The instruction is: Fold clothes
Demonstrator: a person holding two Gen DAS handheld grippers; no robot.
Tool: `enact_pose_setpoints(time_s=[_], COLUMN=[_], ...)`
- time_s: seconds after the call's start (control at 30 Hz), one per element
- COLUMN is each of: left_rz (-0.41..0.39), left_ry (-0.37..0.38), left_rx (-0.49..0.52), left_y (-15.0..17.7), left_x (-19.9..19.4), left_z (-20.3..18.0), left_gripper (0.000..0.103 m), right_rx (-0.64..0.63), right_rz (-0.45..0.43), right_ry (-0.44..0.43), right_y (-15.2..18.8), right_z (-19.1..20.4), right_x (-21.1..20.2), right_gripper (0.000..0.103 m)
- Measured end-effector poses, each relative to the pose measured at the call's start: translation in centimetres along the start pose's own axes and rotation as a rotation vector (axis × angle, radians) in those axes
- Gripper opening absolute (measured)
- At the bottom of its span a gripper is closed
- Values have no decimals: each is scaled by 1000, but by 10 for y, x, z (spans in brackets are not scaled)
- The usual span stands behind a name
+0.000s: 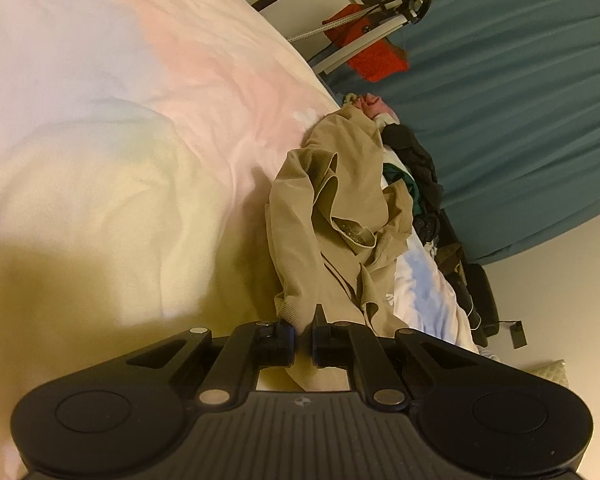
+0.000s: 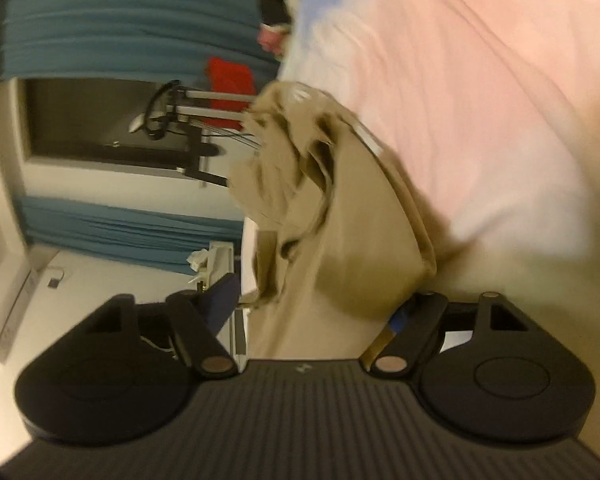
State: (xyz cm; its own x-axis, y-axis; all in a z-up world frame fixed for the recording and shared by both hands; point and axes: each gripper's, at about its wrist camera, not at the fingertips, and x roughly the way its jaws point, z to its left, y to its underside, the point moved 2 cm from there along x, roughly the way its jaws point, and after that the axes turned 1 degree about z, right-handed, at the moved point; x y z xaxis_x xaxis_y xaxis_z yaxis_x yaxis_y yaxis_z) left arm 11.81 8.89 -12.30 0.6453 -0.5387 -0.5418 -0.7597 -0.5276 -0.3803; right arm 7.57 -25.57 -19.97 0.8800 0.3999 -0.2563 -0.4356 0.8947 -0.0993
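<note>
A crumpled tan garment lies on the pastel bedspread. My left gripper is shut on the garment's near edge, with cloth pinched between the pads. In the blurred right wrist view the same tan garment drapes between my right gripper's fingers, which stand wide apart. The cloth covers the right finger's tip, and the left finger is bare.
A pile of other clothes, dark, green and pink, lies beyond the tan garment at the bed's edge. Teal curtains hang behind. A red cloth hangs on a metal rack. White bedding is at the right.
</note>
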Motion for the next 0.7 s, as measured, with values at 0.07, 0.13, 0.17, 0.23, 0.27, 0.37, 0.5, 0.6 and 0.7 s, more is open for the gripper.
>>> enact_pose_setpoints(time_s=[0.07,0.13,0.17,0.23,0.27,0.37,0.5,0.6,0.7], left_rz=[-5,-9,-10,-17,-22,-37,-67,-96,-126], left_ry=[-2,-5,-6,-11,-14,-16,24,73,156], left_rx=[9,16,15,25,32,69,102,111,139], left_y=[0,0,0,0,0,0,0,3,12], left_x=[0,0,0,1,1,-2,-20,-43,-81], left_z=[0,-1,-1,-4,-7,-15,-29,-42,-54], left_gripper=[7,7,7,7,7,7,7,6,6], right_rx=[-25,-50,-59,-59,-81,-120,-153,-192,-237], right_rz=[-4,-4,-1,-1,-2,-18,-61,-89,-127], right_ry=[-18,2,16,56,72,82,52,15,-39], right_y=[-1,-1,-2,-6,-7,-8,-7,-3,8], right_z=[4,6,6,4,5,9,22,41,63], right_x=[-1,0,1,4,7,7,-13,-30,-62], right_gripper=[72,55,50,23,17,12,11,11,11])
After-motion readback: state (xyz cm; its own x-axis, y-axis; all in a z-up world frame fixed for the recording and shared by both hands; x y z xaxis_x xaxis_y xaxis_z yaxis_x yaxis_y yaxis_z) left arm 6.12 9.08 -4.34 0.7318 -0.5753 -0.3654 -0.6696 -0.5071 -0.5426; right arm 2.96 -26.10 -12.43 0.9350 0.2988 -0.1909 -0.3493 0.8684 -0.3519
